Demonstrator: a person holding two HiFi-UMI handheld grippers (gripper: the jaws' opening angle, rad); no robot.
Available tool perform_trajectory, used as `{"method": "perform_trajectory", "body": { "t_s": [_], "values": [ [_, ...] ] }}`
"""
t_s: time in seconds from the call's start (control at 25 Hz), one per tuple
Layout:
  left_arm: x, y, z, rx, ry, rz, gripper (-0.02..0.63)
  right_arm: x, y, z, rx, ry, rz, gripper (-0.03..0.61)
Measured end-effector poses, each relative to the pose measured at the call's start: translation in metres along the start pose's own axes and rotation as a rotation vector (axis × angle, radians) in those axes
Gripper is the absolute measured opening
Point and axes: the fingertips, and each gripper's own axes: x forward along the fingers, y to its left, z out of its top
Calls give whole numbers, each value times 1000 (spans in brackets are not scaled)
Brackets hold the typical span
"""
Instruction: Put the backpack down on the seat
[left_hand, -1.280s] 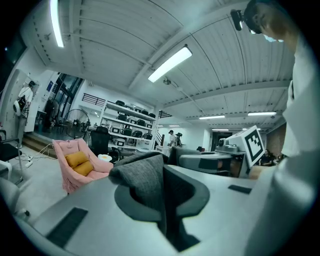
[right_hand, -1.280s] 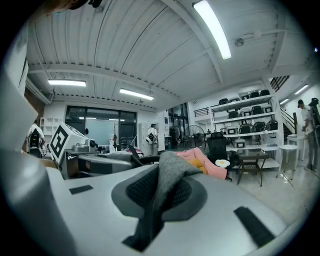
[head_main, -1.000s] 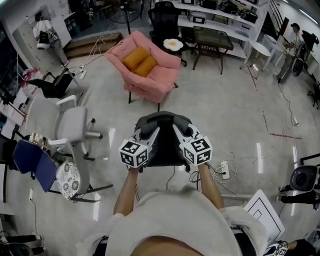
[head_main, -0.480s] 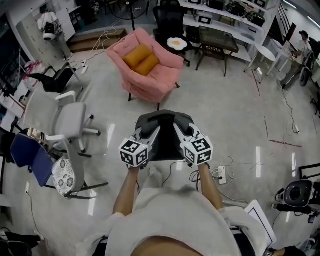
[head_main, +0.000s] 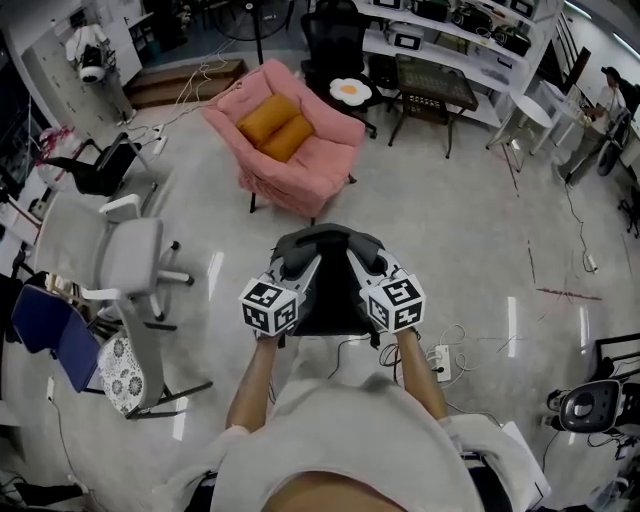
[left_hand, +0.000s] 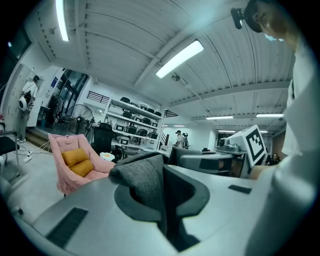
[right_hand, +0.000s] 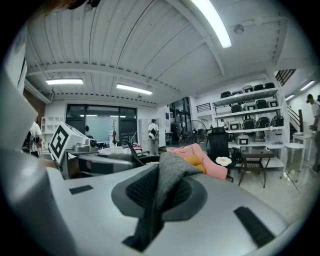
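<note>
A dark grey backpack (head_main: 328, 288) hangs over the floor in front of the person, held by its top between both grippers. My left gripper (head_main: 300, 264) is shut on a fold of the grey backpack fabric (left_hand: 142, 182), which is pinched between its jaws (left_hand: 162, 202). My right gripper (head_main: 362, 260) is shut on another fold of the backpack fabric (right_hand: 167, 180). The seat, a pink armchair (head_main: 300, 165) with two orange cushions (head_main: 278, 125), stands a few steps ahead; it also shows as the armchair (left_hand: 65, 172) at left and the armchair (right_hand: 210, 165) at right.
A grey office chair (head_main: 135, 262) and a patterned chair with blue cloth (head_main: 110, 365) stand at the left. A power strip (head_main: 441, 363) with cables lies on the floor at the right. Behind the armchair are a black office chair (head_main: 330, 40), a dark table (head_main: 432, 85) and shelves.
The floor and chairs have slid slightly down the head view as the person steps toward the armchair. Both grippers keep the same hold on the backpack.
</note>
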Motion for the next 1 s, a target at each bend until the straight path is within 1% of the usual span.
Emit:
{"method": "perform_trajectory", "body": {
  "t_s": [0.2,0.4,0.68,1.0],
  "values": [
    [40,49,14,-20,-1,-22,32,52,-37,11,2,11,-16,28],
    [80,98,39,-31,-8,-40,32,104,-74,33,10,6,-29,28],
    [127,162,80,-14,-19,-54,31,173,-120,67,7,-4,-41,28],
    [174,221,101,4,-17,-68,32,236,-162,84,-4,-12,-61,28]
  ]
}}
